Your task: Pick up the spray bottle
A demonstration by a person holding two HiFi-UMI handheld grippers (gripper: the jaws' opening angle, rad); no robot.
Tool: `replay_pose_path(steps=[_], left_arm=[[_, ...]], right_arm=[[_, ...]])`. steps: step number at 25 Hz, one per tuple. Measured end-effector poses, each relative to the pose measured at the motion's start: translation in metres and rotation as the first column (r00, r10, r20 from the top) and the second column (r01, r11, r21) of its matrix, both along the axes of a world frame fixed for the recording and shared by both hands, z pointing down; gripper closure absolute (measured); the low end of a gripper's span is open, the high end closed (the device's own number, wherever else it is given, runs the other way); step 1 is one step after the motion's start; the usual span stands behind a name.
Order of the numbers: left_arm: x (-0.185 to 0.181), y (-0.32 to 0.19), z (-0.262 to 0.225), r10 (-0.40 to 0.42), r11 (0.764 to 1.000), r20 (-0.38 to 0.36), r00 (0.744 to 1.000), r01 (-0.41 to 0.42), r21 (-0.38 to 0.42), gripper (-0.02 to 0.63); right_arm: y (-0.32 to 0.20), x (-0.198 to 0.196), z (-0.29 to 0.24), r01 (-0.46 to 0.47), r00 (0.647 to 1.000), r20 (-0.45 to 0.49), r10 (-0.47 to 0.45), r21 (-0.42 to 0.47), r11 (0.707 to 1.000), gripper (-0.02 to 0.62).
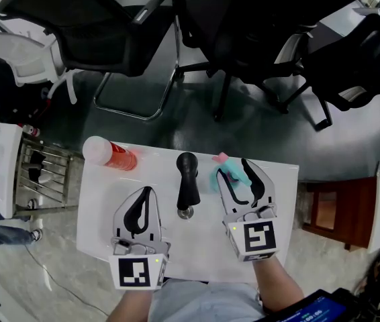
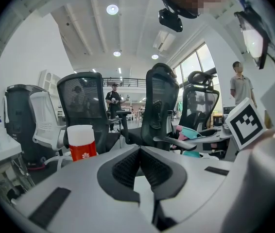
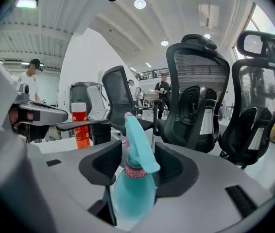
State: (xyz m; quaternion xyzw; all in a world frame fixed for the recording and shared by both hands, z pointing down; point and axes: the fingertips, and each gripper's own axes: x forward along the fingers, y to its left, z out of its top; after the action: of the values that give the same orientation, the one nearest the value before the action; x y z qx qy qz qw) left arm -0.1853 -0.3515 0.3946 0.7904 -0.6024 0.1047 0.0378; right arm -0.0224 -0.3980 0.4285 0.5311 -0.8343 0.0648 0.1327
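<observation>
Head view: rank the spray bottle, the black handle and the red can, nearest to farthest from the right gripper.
From the right gripper:
1. Spray bottle: between its open jaws.
2. Black handle: just to its left, in the middle.
3. Red can: farthest left, lying on its side.
</observation>
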Motion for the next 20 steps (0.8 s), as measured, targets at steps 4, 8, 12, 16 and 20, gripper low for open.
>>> replay_pose_path(steps=[4, 8, 12, 16, 20], left_arm=[[0.0002, 0.0004, -0.0002, 0.001, 1.000, 0.003, 1.000, -0.001, 0.007, 0.591], [-0.0006, 0.0006, -0.0015, 0.001, 1.000, 0.008, 1.000, -0.001, 0.009, 0.591], [-0.0016, 0.0008, -0.0025, -0.004, 1.000, 0.005, 1.000, 0.003, 0.008, 0.591], [-0.0001, 0.0009, -0.0034, -0.003, 1.000, -0.001, 1.000, 0.003, 0.013, 0.591], [-0.0004, 0.0014, -0.0029, -0.002, 1.000, 0.009, 1.000, 0.002, 0.016, 0.591]], right_arm=[[0.0010, -0.0011, 0.0027, 0.008, 1.000, -0.006, -0.008, -0.004, 1.000, 0.378], [0.0007, -0.0028, 0.0010, 0.005, 1.000, -0.001, -0.005, -0.002, 1.000, 0.391], [0.0000, 0.0002, 0.0014, -0.010, 1.000, -0.007, 0.010, 0.000, 1.000, 0.410], [0.0004, 0.0011, 0.0042, -0.011, 1.000, -0.014, 0.011, -0.009, 1.000, 0.410], [0.0001, 0.0012, 0.0073, -0.003, 1.000, -0.018, 0.003, -0.007, 1.000, 0.412]])
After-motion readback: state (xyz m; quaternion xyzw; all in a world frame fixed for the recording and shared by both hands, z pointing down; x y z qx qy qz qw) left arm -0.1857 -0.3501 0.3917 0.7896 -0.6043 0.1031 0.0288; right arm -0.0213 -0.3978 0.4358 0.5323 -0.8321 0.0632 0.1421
